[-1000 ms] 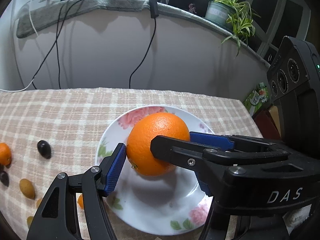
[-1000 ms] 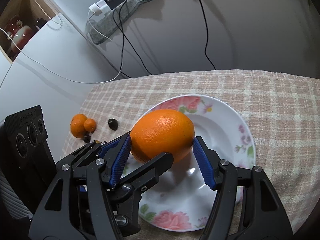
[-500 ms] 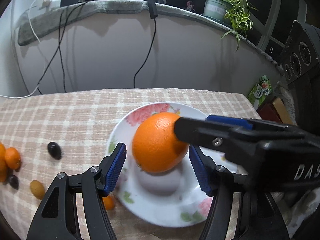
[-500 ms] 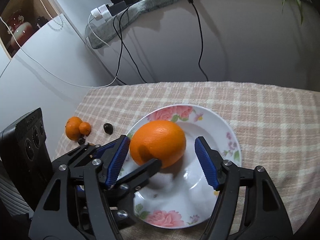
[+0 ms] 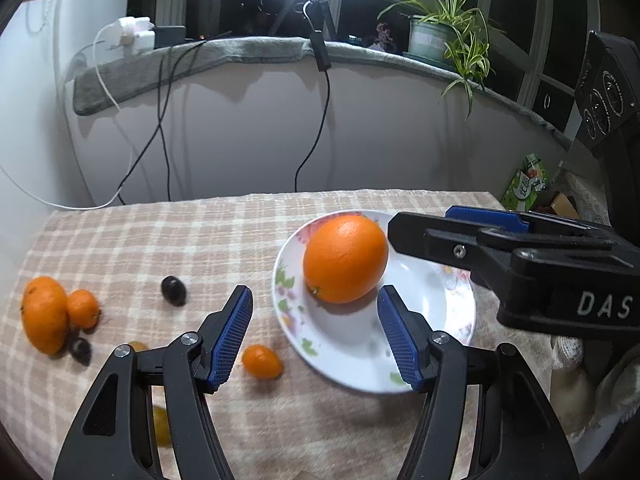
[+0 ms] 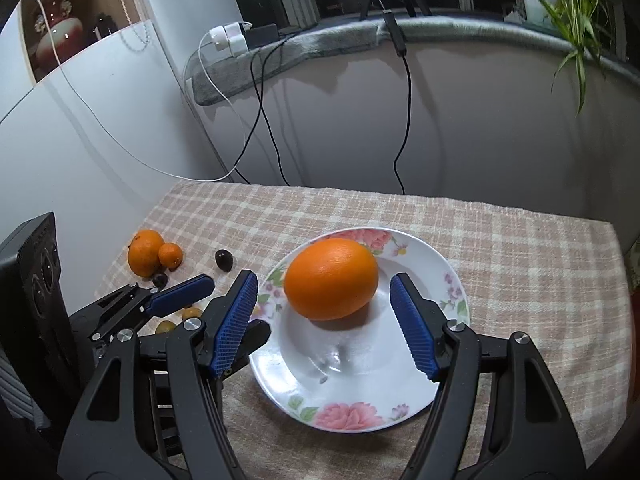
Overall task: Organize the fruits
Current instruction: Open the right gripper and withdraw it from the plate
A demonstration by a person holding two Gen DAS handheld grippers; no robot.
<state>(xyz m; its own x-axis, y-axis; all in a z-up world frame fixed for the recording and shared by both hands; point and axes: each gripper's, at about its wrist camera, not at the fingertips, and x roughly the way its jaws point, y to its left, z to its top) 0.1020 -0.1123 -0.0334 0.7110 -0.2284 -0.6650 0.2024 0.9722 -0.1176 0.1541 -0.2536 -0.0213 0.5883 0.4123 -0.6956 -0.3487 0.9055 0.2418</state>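
Observation:
A large orange [image 5: 346,258] [image 6: 332,278] lies on the white floral plate [image 5: 452,308] [image 6: 360,364] on the checked cloth. My left gripper [image 5: 316,334] hangs open near the plate's left rim, short of the orange and apart from it. My right gripper [image 6: 324,322] is open too, its blue pads [image 6: 412,328] wide of the orange with gaps on both sides. It shows from the side as the right gripper [image 5: 422,220] beside the orange. Loose fruit lies left of the plate: a mandarin [image 5: 44,314], a smaller mandarin [image 5: 82,308], a dark grape [image 5: 173,290] and a kumquat [image 5: 262,361].
A second dark grape [image 5: 80,350] and yellowish kumquats [image 5: 160,426] lie near the table's front left. Cables [image 6: 404,128] hang from the padded ledge [image 5: 240,54] behind the table. A potted plant [image 5: 436,40] stands on it. A green packet [image 5: 526,188] sits past the right edge.
Both grippers have drawn back and up from the orange, which stays on the plate. The right jaws widened off it. The left view swung left, showing more loose fruit.

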